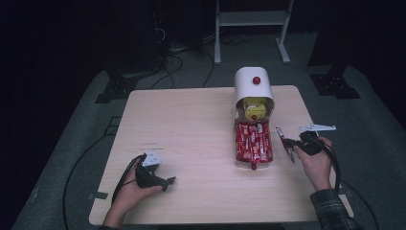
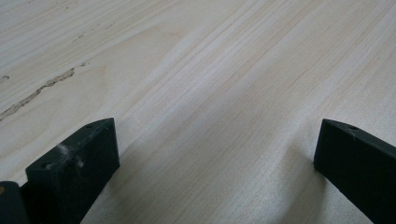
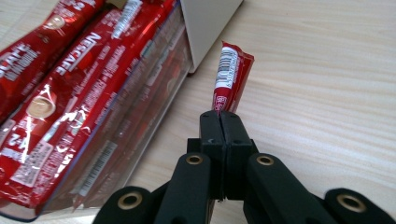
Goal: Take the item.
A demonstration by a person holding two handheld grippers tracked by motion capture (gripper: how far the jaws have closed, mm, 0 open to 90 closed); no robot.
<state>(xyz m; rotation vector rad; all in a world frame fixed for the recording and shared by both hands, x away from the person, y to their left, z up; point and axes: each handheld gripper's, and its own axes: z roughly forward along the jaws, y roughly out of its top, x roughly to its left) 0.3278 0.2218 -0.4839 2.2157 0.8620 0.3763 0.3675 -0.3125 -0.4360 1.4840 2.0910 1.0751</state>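
A clear tray [image 1: 238, 160] [image 3: 154, 88] full of red coffee stick packets [image 1: 253, 141] [image 3: 60, 79] lies in front of a white dispenser [image 1: 253, 86] with a red knob. My right gripper [image 1: 293, 145] [image 3: 219, 116] is just right of the tray, shut on one red stick packet [image 1: 285, 143] [image 3: 229, 74] that points away from the jaws above the table. Near the front left of the table, my left gripper [image 1: 168, 182] [image 2: 215, 154] rests open over bare wood, nothing between its jaws.
The light wooden table [image 1: 191, 124] has free surface on its left half and in front of the tray. A white corner of the dispenser [image 3: 205, 23] stands just beyond the held packet. Cables and a white stand [image 1: 251, 24] are on the floor behind.
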